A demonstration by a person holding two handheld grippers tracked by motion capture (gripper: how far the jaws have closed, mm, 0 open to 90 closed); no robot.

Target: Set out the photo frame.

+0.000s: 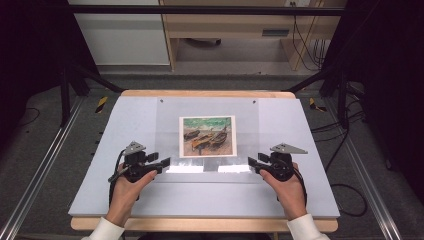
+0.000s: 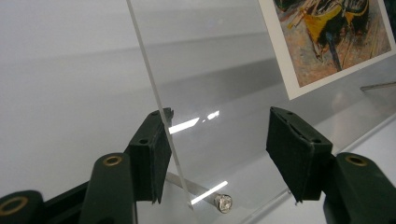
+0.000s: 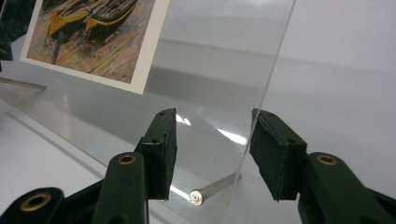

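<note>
A clear acrylic sheet point(image 1: 207, 107) lies over a print of painted boats point(image 1: 207, 136) on the pale mat. My left gripper point(image 1: 164, 163) is at the sheet's near left corner, my right gripper point(image 1: 251, 164) at its near right corner. In the left gripper view the gripper point(image 2: 219, 135) is open; the clear sheet's edge point(image 2: 154, 98) runs between the jaws, close against the left pad point(image 2: 154, 154). In the right gripper view the gripper point(image 3: 212, 128) is open too, with the sheet edge point(image 3: 266, 74) just inside the right pad point(image 3: 273, 149). A metal pin point(image 2: 223, 203) point(image 3: 197, 198) shows under each corner.
The pale blue mat point(image 1: 125, 130) covers a wooden table point(image 1: 205, 93). Two small holes point(image 1: 162, 100) mark the sheet's far corners. Metal rails point(image 1: 40, 170) run along both sides, and cables point(image 1: 345, 195) lie on the floor at the right.
</note>
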